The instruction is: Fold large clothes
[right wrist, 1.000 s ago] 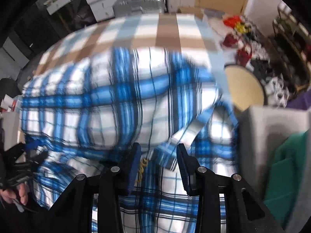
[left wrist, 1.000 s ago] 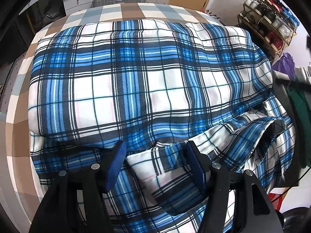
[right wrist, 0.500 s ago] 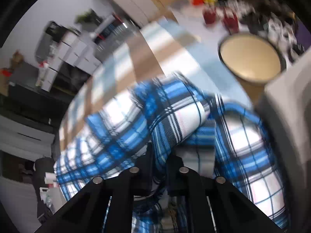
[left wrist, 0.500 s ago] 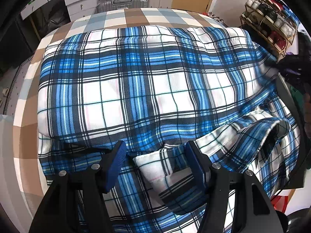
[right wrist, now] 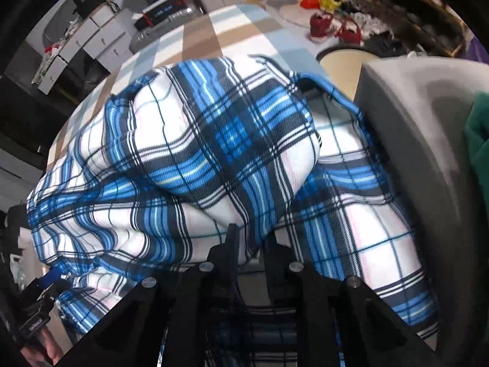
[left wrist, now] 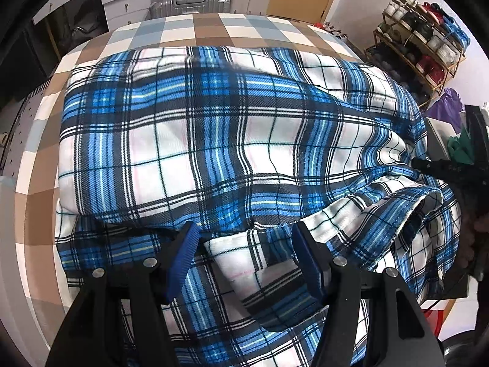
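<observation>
Two views. Left wrist: left gripper (left wrist: 244,250) fingers spread wide over blue plaid shirt (left wrist: 214,140), shirt bunched on checkered counter (left wrist: 195,27). Right wrist: right gripper (right wrist: 251,246) fingers narrow, pinching shirt fold beside grey bin (right wrist: 428,140).

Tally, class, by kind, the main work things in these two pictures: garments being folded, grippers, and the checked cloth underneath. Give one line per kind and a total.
Plaid shirts: 1
Grippers: 2, the left gripper open over the shirt, the right gripper shut on a fold of it
Checked tablecloths: 1
Total: 4
</observation>
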A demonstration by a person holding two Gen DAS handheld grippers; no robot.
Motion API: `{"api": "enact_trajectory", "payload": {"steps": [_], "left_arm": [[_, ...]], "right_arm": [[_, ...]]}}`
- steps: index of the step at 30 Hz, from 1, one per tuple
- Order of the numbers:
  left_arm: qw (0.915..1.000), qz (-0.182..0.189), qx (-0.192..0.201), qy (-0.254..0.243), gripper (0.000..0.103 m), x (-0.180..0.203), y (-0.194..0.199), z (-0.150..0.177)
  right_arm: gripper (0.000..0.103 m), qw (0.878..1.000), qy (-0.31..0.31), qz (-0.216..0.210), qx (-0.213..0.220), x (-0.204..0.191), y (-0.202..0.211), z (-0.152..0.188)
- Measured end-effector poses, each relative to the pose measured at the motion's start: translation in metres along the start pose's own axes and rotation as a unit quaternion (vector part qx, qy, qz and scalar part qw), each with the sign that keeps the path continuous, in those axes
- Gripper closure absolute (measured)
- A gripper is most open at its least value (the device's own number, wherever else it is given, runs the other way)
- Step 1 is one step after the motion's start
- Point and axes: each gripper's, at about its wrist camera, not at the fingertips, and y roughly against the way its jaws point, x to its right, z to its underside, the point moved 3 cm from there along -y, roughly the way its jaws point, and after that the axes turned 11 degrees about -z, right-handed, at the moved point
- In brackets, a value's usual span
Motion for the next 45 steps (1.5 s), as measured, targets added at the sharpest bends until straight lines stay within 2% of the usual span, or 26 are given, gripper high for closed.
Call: {"api": "enact_trajectory", "payload": {"steps": [2, 5, 7, 8, 9, 12, 14, 16, 17, 20, 21, 23, 25, 26, 27, 29, 31, 33, 35, 38, 42, 45], "left_arm": [[1.0000, -0.001, -0.001, -0.004, 0.044, -0.001, -0.001, 0.000], [1.0000, -0.002, -0.002, -0.002, 0.044, -0.005, -0.001, 0.000], [1.0000, -0.005, -0.002, -0.003, 0.044, -0.004, -0.001, -0.001], [1.0000, -0.005, -0.003, -0.004, 0.044, -0.004, -0.003, -0.002], [1.0000, -0.006, -0.004, -0.005, 0.044, -0.003, -0.003, -0.002], [0.9999, -0.010, -0.007, -0.011, 0.044, -0.002, -0.006, 0.000], [0.9998, -0.011, -0.009, -0.011, 0.044, -0.003, -0.007, 0.000], [0.9998, -0.010, -0.009, -0.011, 0.044, -0.003, -0.008, -0.001], [0.9998, -0.012, -0.008, -0.011, 0.044, -0.002, -0.008, -0.002], [0.9997, -0.019, -0.005, -0.016, 0.044, 0.001, -0.008, -0.004], [0.9996, -0.021, -0.002, -0.019, 0.044, 0.003, -0.008, -0.005], [0.9995, -0.019, 0.005, -0.024, 0.044, 0.007, -0.005, -0.006], [0.9995, -0.015, 0.011, -0.026, 0.044, 0.009, -0.004, -0.009], [0.9995, -0.012, 0.015, -0.024, 0.044, 0.011, -0.003, -0.010], [0.9995, -0.010, 0.016, -0.025, 0.044, 0.012, -0.003, -0.011], [0.9994, -0.009, 0.015, -0.029, 0.044, 0.017, -0.004, -0.012], [0.9993, -0.009, 0.015, -0.032, 0.044, 0.021, -0.006, -0.012], [0.9992, -0.010, 0.013, -0.037, 0.044, 0.026, -0.009, -0.012], [0.9991, -0.013, 0.011, -0.040, 0.044, 0.029, -0.011, -0.013], [0.9990, -0.016, 0.010, -0.040, 0.044, 0.030, -0.015, -0.014], [0.9991, -0.017, 0.009, -0.037, 0.044, 0.028, -0.016, -0.013], [0.9991, -0.018, 0.007, -0.039, 0.044, 0.028, -0.018, -0.014]], "right_arm": [[0.084, 1.000, 0.011, -0.006, 0.002, -0.007, 0.018, -0.006], [0.084, 0.998, 0.034, -0.024, 0.039, -0.026, 0.053, -0.019], [0.077, 0.996, 0.053, -0.029, 0.066, -0.040, 0.067, -0.033], [0.067, 0.994, 0.069, -0.031, 0.075, -0.050, 0.070, -0.043], [0.065, 0.993, 0.080, -0.029, 0.077, -0.059, 0.069, -0.051], [0.066, 0.991, 0.108, -0.006, 0.078, -0.080, 0.074, -0.073], [0.063, 0.988, 0.125, -0.004, 0.089, -0.088, 0.073, -0.088], [0.044, 0.982, 0.154, 0.040, 0.098, -0.090, 0.065, -0.102], [0.026, 0.980, 0.170, 0.052, 0.086, -0.090, 0.053, -0.111], [0.027, 0.976, 0.194, 0.090, 0.048, -0.082, 0.013, -0.129], [0.027, 0.976, 0.195, 0.091, 0.031, -0.076, -0.003, -0.133], [0.031, 0.977, 0.196, 0.088, 0.006, -0.066, -0.027, -0.131], [0.043, 0.976, 0.206, 0.075, -0.021, -0.060, -0.044, -0.118], [0.055, 0.974, 0.213, 0.070, -0.022, -0.059, -0.046, -0.110], [0.060, 0.972, 0.221, 0.073, -0.013, -0.058, -0.045, -0.100], [0.064, 0.968, 0.239, 0.072, 0.001, -0.061, -0.036, -0.081], [0.076, 0.960, 0.266, 0.090, 0.016, -0.063, -0.030, -0.060], [0.093, 0.957, 0.273, 0.093, 0.025, -0.062, -0.025, -0.047], [0.098, 0.959, 0.268, 0.088, 0.039, -0.058, -0.018, -0.040], [0.099, 0.963, 0.254, 0.070, 0.050, -0.055, -0.010, -0.036], [0.101, 0.973, 0.228, 0.028, 0.030, -0.048, -0.006, -0.029], [0.102, 0.977, 0.208, 0.007, 0.039, -0.044, 0.005, -0.031]]}}
